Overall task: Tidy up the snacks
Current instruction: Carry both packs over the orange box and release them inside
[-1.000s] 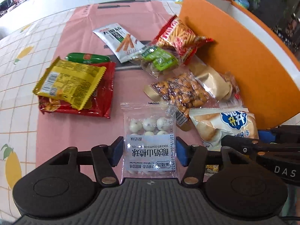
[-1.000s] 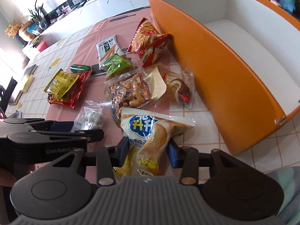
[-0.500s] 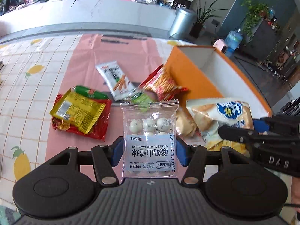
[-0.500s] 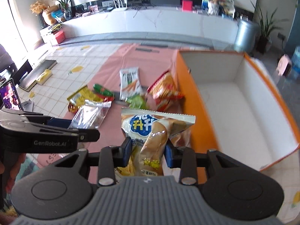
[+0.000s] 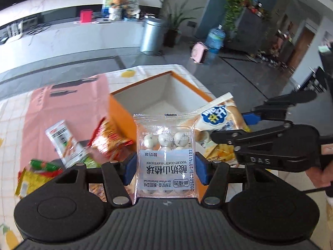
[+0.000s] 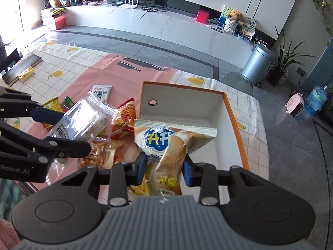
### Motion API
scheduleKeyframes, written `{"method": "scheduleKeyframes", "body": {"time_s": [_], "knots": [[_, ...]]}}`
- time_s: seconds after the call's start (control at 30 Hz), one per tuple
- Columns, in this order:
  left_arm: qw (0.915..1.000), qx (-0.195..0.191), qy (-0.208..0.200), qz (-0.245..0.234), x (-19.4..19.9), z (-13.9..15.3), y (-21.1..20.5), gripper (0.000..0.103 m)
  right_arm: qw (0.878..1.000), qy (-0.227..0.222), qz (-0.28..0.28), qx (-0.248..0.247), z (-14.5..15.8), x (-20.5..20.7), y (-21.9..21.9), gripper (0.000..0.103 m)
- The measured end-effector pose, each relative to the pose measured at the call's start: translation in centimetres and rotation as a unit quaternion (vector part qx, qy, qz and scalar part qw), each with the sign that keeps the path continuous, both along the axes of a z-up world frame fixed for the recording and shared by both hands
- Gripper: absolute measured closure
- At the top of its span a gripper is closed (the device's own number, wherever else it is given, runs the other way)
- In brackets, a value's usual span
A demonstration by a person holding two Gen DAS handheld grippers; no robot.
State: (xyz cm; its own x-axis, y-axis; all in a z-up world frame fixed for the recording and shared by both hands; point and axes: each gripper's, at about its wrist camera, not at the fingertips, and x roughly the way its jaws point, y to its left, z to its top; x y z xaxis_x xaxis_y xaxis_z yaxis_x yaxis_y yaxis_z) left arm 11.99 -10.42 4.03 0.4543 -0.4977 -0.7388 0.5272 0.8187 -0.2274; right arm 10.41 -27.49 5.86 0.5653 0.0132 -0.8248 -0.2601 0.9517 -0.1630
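- Lifted higher off the desk (image 6: pixel 79 66), both packets now nearer the orange cardboard box (image 6: pixel 237 123).
- Left claw (image 5: pixel 164 166) clamped on clear yogurt-hawthorn ball pouch (image 5: pixel 165 145).
- Right claw (image 6: pixel 164 167) clamped on cream bread packet (image 6: pixel 168 145), over box edge.
- Below, red stick-snack bag (image 6: pixel 123 120) beside box wall.

The right gripper (image 6: pixel 164 169) clamps a bread packet (image 6: pixel 168 145) above the near edge of an open orange box (image 6: pixel 234 116). At left, the left gripper (image 6: pixel 60 128) grips a clear snack bag (image 6: pixel 83 118). Other packets, including what looks like peanuts (image 6: pixel 93 154), lie on the pink-clothed worktop (image 6: pixel 108 66).
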Motion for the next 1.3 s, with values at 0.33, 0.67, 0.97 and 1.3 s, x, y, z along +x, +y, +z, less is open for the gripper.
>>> {"method": "scheduleKeyframes", "body": {"time_s": [0.33, 0.67, 0.97, 1.3], "knots": [[0.9921, 0.068, -0.004, -0.106, 2.6, -2.9, -7.8, 0.038, 0.997, 0.041, 0.064, -0.033, -3.0, 3.4, -5.7, 0.069], [0.9751, 0.145, 0.014, -0.167, 4.0, -6.7, -11.5, 0.037, 0.988, 0.123, 0.089, -0.006, -8.8, 6.9, -7.5, 0.069], [0.9663, 0.158, 0.011, -0.203, 4.8, -7.8, -13.2, 0.037, 0.979, 0.165, 0.118, -0.001, -11.6, 7.9, -8.0, 0.069], [0.9576, 0.180, 0.032, -0.223, 5.2, -9.9, -14.6, 0.036, 0.971, 0.193, 0.138, -0.014, -13.9, 7.6, -7.5, 0.068]]}}
